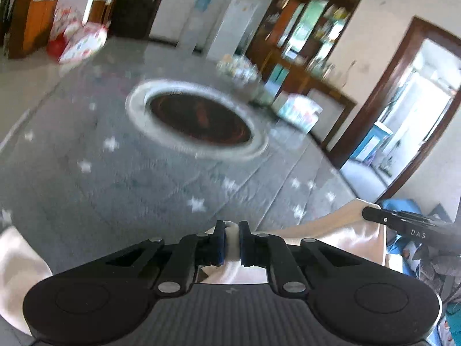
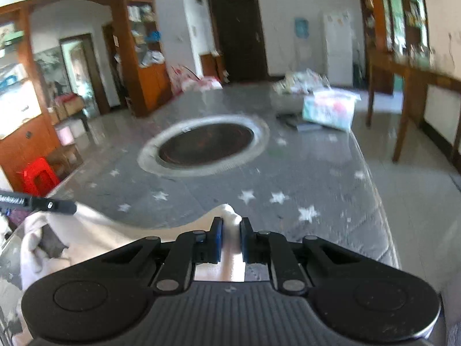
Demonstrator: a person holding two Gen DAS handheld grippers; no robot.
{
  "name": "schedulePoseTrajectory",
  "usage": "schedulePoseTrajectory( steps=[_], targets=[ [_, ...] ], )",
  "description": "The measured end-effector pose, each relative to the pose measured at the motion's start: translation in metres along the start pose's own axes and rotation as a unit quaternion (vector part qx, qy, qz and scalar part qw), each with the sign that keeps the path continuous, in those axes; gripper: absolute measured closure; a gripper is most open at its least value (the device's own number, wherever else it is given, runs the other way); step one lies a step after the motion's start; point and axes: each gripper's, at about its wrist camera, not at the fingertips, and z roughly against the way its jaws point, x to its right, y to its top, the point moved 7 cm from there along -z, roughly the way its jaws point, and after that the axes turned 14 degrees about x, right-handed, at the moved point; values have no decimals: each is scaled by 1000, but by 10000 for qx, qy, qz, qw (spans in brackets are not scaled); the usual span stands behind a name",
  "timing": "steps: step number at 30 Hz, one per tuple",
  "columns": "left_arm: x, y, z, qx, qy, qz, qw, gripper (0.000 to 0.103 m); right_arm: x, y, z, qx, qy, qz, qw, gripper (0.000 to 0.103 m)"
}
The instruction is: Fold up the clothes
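A cream-white garment (image 1: pixel 331 230) hangs stretched between my two grippers above the grey star-patterned table cover (image 1: pixel 115 173). My left gripper (image 1: pixel 232 226) is shut on a bunched edge of it. My right gripper (image 2: pixel 231 223) is shut on another edge of the garment (image 2: pixel 95 230), which sags to the left. The right gripper's tip (image 1: pixel 383 219) shows at the right of the left wrist view. The left gripper's tip (image 2: pixel 52 205) shows at the left of the right wrist view. Most of the garment is hidden below the grippers.
A round dark inset with a light ring (image 1: pixel 198 121) sits in the middle of the table (image 2: pixel 207 144). Plastic bags and packages (image 2: pixel 328 106) lie at the far end. A wooden side table (image 2: pixel 409 86) stands to the right, a red stool (image 2: pixel 37 176) to the left.
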Motion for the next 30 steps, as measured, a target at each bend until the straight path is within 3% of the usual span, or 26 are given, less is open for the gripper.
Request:
schedulePoseTrajectory(
  steps=[2, 6, 13, 15, 18, 20, 22, 23, 27, 30],
  targets=[
    [5, -1, 13, 126, -278, -312, 9990, 93, -5, -4, 11, -30, 267, 230, 9994, 92],
    [11, -20, 35, -16, -684, -841, 9941, 93, -11, -27, 26, -406, 491, 609, 9961, 92],
    [15, -63, 47, -572, -749, -1376, 9860, 89, -24, -61, 37, -1059, 683, 909, 9879, 91],
    [15, -71, 47, -681, -722, -1438, 9846, 89, -23, -59, 37, -1091, 692, 819, 9882, 82],
    [15, -67, 50, -632, -730, -1376, 9858, 87, -22, -55, 39, -1140, 705, 684, 9886, 75],
    [15, -62, 52, -562, -721, -1369, 9864, 78, -20, -53, 39, -1163, 711, 578, 9890, 75],
    [14, -57, 54, -502, -663, -1362, 9872, 61, -17, -50, 36, -1150, 704, 392, 9901, 75],
    [13, -55, 54, -480, -629, -1322, 9881, 59, -15, -50, 34, -1166, 696, 312, 9903, 75],
    [5, -47, 52, -464, -510, -1085, 9917, 57, -13, -54, 27, -1281, 683, 163, 9893, 75],
    [0, -48, 43, -679, -480, -758, 9937, 57, -14, -59, 24, -1372, 627, 165, 9884, 77]
  ],
)
